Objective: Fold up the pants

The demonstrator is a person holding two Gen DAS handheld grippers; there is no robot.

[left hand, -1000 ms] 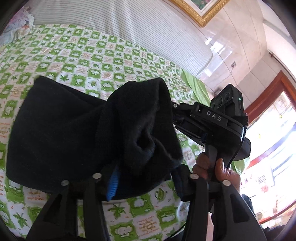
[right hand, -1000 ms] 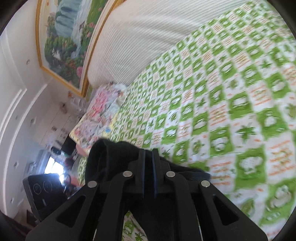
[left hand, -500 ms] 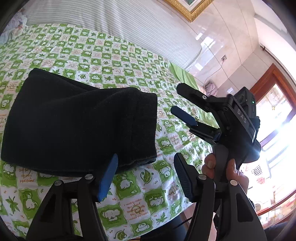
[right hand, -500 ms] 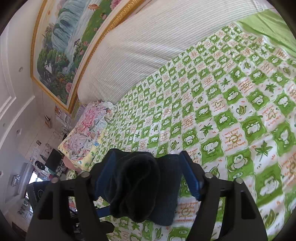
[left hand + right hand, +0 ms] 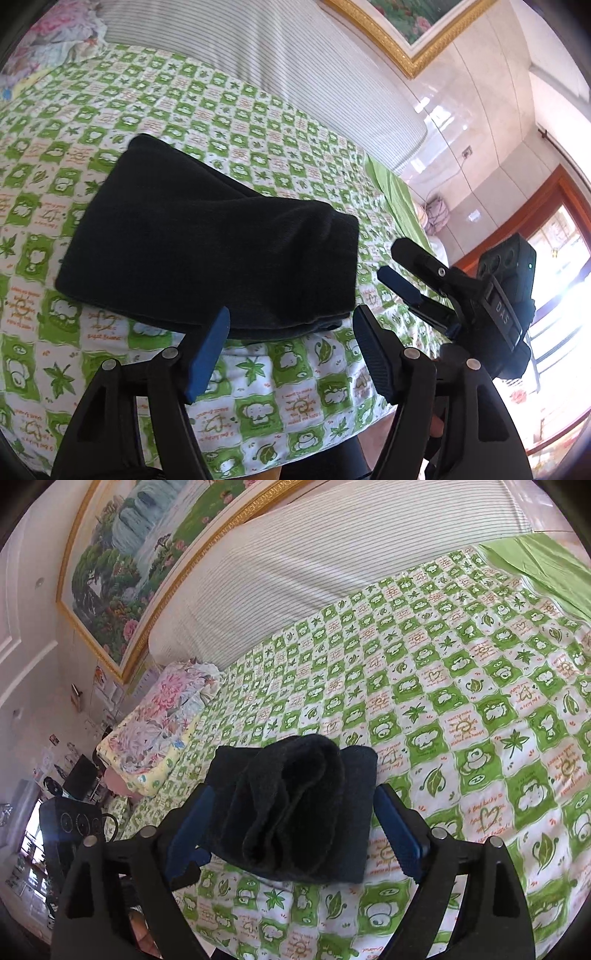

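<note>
1. The folded black knit pants (image 5: 207, 254) lie flat on the green-and-white checked cartoon bedsheet (image 5: 273, 391), near its front edge.
2. The left gripper (image 5: 291, 354) hovers just before the pants, spread wide, holding nothing.
3. The right gripper (image 5: 295, 834) is also spread wide, its blue pads (image 5: 400, 834) flanking the bundle's end.

Folded pants (image 5: 207, 254) lie on the bed (image 5: 258, 391) near its front edge; a pillow (image 5: 159, 727) sits to the left, the headboard (image 5: 332, 561) behind.

Both wrist views close, sharing pants (image 5: 207, 254).
</note>
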